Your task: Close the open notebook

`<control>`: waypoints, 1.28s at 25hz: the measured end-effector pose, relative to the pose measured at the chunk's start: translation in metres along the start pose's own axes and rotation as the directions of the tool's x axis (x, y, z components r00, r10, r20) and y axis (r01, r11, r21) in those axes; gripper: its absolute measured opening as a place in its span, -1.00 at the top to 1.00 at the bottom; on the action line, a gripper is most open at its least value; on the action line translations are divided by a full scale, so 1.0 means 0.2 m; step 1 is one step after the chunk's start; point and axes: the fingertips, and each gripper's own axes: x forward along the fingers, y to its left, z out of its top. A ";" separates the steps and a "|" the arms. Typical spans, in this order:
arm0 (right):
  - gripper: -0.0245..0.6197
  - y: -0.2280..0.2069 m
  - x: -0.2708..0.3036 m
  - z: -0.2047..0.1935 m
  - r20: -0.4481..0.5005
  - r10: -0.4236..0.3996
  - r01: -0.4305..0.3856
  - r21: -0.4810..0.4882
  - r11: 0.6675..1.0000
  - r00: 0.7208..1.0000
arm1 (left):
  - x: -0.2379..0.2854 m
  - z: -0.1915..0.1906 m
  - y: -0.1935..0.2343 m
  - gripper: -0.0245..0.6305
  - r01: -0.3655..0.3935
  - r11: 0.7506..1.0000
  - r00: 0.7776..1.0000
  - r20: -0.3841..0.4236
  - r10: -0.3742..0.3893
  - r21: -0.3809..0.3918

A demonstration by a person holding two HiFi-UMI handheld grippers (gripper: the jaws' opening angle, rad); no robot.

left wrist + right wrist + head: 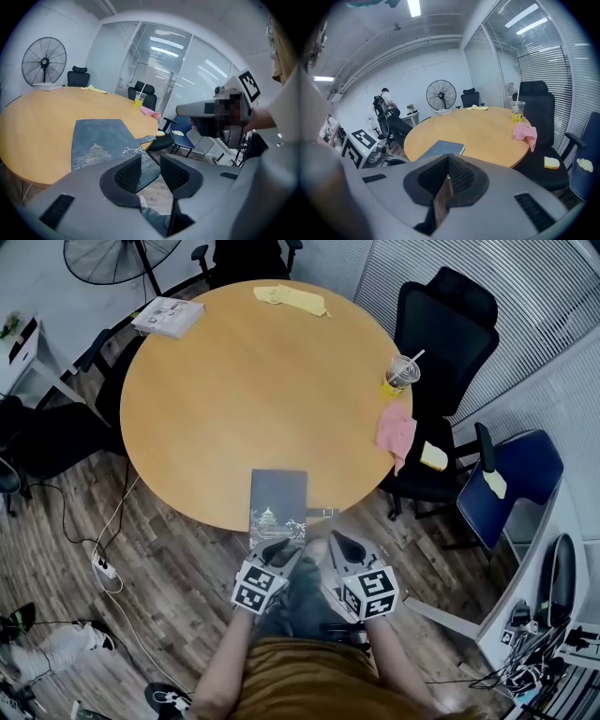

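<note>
Bright even light; fisheye-warped, dark corners.

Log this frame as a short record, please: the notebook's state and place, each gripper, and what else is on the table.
notebook: closed, dark cover up
place: near edge of the round table, near end overhanging
left gripper: open, nothing gripped, at the notebook's near end
right gripper: shut, empty, off the table
also on table: cup with straw, pink cloth, yellow cloth, booklet

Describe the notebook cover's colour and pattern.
The notebook is dark slate-blue with a pale line-drawn pagoda and flowering branches; it shows best in the left gripper view.
</note>
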 end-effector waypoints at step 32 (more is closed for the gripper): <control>0.89 0.33 -0.33 0.31 0.271 -0.177 0.195 -0.040 0.980 0.946 | -0.88 0.54 0.18 0.85 -0.064 0.965 0.869 0.462 0.180 -0.256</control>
